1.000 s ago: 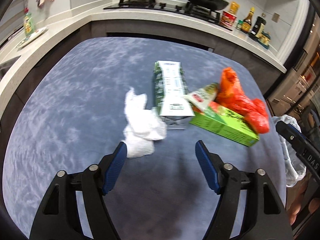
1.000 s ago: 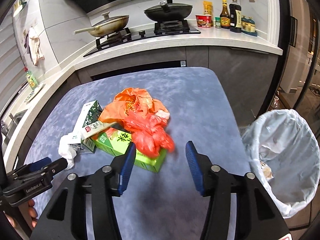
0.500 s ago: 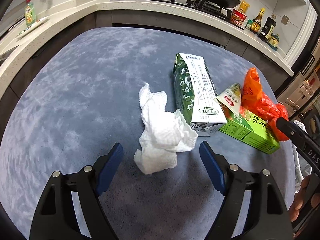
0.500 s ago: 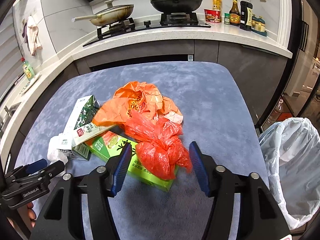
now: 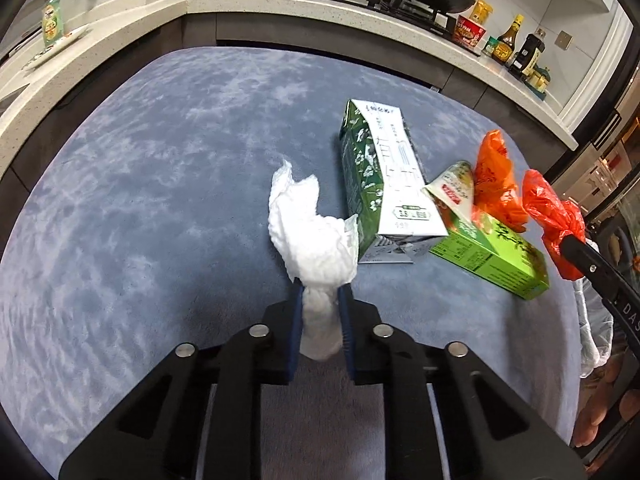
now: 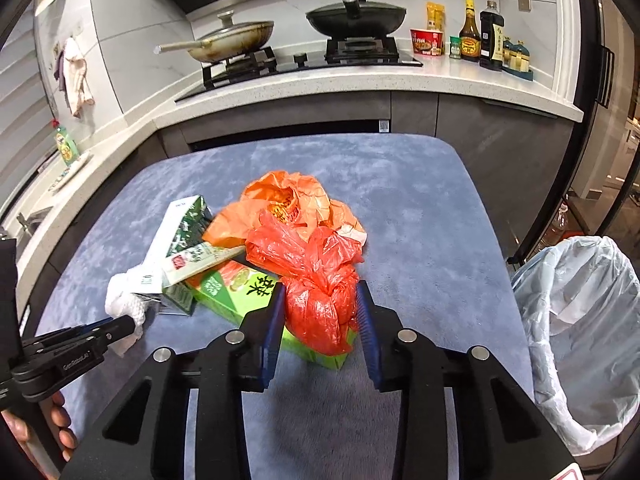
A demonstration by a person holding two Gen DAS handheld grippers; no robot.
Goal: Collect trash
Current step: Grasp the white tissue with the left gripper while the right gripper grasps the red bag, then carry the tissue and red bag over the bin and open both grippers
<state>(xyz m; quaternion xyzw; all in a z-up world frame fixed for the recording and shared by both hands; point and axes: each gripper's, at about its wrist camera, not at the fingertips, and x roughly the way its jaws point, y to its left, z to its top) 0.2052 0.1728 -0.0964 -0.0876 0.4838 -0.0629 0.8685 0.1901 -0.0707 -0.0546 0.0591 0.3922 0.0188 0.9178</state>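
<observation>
Red bag (image 6: 320, 300) pinched in my right gripper (image 6: 320, 320); left gripper (image 5: 320, 320) pinching tissue (image 5: 312, 236). Loose plastic may snag green box (image 6: 240, 292), drag it off table (image 6: 420, 200) edge.

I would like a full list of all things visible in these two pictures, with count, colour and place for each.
crumpled white paper towel: 1, white, on the blue table, pinched in the left claw
green and white milk carton: 1, lying on its side, table middle
light green rectangular box: 1, under the bags
small white and green wrapper: 1, resting on the carton and box
orange plastic bag: 1, behind the red one
red plastic bag: 1, on the box, between the right claw's fingers
blue cloth-covered table: 1
trash bin with clear liner: 1, right of the table
pans: 2, on the stove
sauce bottles: several, on the counter
left claw: shut on the towel
right claw: around the red bag
</observation>
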